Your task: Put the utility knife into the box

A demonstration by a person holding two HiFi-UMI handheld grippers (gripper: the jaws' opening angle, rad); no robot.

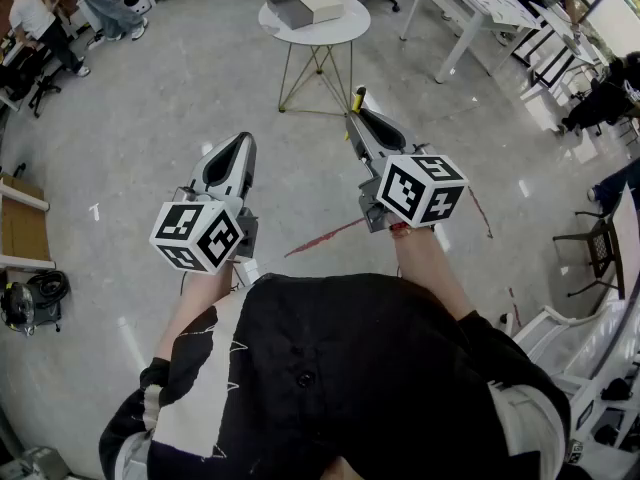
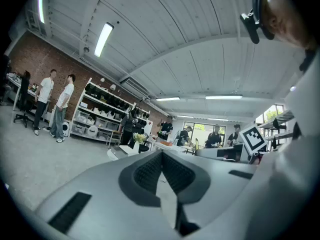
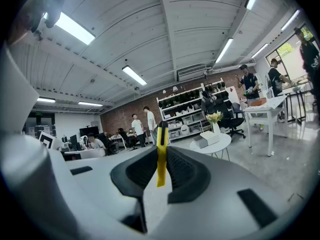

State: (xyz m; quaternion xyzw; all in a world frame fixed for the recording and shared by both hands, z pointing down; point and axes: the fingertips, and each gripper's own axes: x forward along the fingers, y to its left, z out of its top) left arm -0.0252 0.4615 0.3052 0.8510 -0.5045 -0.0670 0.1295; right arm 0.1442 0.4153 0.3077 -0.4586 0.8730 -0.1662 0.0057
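Over the floor (image 1: pixel 150 118), short of the round white worktop (image 1: pixel 340 30): right hand-held gripper (image 1: pixel 356 108) is clamped on the yellow utility knife (image 3: pixel 161 156). Knife stands upright between the pads, top end poking past the jaw tips. Left hand-held gripper (image 1: pixel 238 146) has its jaws together, nothing in them. Box (image 1: pixel 310 3) sits on the worktop next to a vase of flowers (image 3: pixel 215 126), well apart from the knife. Both grippers point toward the worktop.
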